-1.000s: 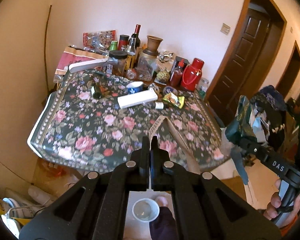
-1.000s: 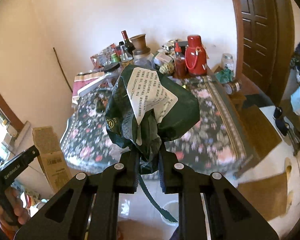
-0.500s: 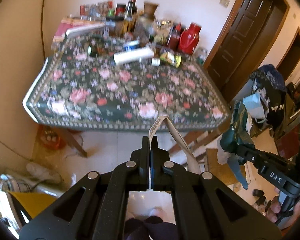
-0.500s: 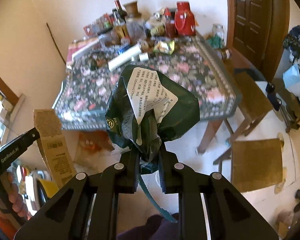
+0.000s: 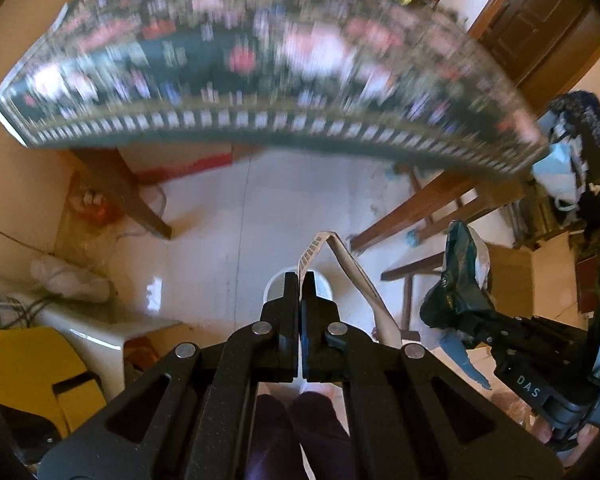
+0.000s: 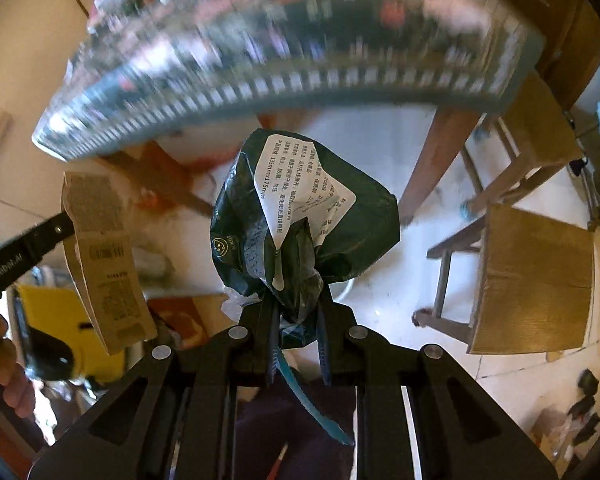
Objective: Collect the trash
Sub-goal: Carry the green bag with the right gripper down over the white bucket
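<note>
My left gripper (image 5: 300, 280) is shut on a flattened piece of brown cardboard (image 5: 354, 272), seen edge-on in the left wrist view and printed side out in the right wrist view (image 6: 100, 256). My right gripper (image 6: 298, 296) is shut on the neck of a crumpled dark green plastic bag (image 6: 308, 208) with a white printed label. Both point steeply down at the floor. A white round bin (image 5: 274, 286) stands on the tiles just beyond the left fingertips; its rim (image 6: 346, 288) shows behind the bag. The bag (image 5: 460, 280) hangs to the right of the cardboard.
The table with the floral cloth (image 5: 260, 80) is above and ahead, blurred, with its wooden legs (image 5: 132, 204) on the white tiles. A wooden stool (image 6: 532, 280) stands at the right. A yellow object (image 5: 32, 368) and clutter lie at the left. The person's dark trouser legs (image 5: 292, 432) are below the grippers.
Both grippers have dropped from above the tabletop to below its edge and tipped down toward the floor. The white bin looks nearer. Both holds are unchanged.
</note>
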The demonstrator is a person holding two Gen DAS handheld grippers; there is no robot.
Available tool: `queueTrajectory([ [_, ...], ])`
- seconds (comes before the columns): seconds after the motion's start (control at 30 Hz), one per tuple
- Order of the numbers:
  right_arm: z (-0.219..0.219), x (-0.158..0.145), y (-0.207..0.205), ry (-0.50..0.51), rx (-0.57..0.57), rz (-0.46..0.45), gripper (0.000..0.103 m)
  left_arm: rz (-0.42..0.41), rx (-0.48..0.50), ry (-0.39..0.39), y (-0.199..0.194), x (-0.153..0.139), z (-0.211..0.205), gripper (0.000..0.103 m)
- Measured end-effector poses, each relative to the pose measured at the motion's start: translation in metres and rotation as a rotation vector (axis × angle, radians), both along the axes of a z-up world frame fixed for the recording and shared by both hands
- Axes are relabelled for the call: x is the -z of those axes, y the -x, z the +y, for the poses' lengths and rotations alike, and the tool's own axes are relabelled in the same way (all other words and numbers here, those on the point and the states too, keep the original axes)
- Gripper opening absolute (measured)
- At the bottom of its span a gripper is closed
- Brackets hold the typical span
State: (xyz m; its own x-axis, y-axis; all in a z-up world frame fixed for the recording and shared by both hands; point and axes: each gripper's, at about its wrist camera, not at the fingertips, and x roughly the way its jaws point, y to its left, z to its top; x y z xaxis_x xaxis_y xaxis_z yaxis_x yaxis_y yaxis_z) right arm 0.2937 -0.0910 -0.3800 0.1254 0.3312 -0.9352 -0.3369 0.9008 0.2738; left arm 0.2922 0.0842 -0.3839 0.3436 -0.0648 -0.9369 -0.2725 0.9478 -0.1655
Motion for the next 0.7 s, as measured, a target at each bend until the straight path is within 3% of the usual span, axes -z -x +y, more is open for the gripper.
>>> queueTrajectory([
  [0.4,0.025,0.184,-0.021,0.067,-0.075,0.151,0.015,0.126,-0.041,-0.014,-0.016,0.179,0.020,0.000],
  [0.53,0.039,0.237,-0.025,0.078,-0.099,0.175,0.015,0.158,-0.063,-0.008,-0.017,0.234,0.029,0.000],
  [0.7,0.054,0.279,-0.032,0.064,-0.144,0.187,0.020,0.190,-0.086,0.018,-0.016,0.288,0.035,0.000],
])
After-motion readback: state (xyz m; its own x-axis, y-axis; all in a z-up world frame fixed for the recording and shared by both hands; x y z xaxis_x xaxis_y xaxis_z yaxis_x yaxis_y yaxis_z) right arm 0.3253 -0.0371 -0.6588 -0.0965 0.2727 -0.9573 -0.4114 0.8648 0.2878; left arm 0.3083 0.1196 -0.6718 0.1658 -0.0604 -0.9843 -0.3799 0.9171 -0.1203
